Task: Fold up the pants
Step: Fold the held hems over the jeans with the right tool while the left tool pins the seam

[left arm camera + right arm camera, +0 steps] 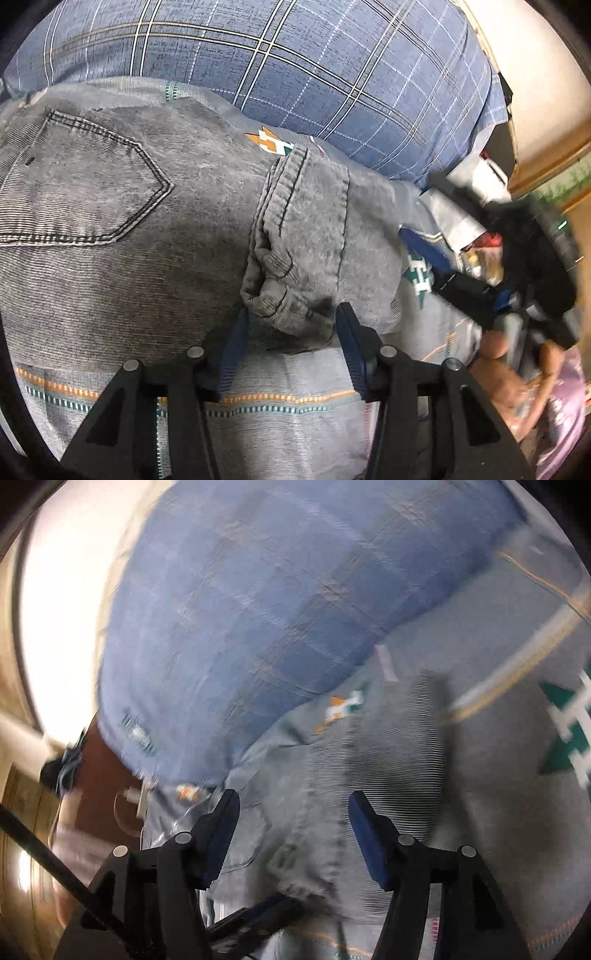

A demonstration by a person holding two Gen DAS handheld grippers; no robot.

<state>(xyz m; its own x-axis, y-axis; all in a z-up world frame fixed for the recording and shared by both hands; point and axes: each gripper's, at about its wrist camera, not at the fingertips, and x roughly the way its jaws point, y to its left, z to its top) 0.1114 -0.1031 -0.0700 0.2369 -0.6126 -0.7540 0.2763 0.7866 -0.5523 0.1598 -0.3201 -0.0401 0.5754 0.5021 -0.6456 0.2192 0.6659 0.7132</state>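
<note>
While angled down, both claws (291, 321) (293, 812) gape over pants (129, 221).

Grey washed-denim pants (147, 221), blue plaid pillow (295, 74), grey patterned bedspread (288, 417)

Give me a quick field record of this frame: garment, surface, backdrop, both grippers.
garment: grey jeans, back pocket facing up, leg hem folded over onto the seat area
surface: grey bedspread with orange and teal woven bands
backdrop: blue plaid pillow beyond the jeans
left gripper: open, pads either side of the hem end, not pressing on it
right gripper: open above the denim, nothing held
image quality: right wrist view is motion-blurred
</note>
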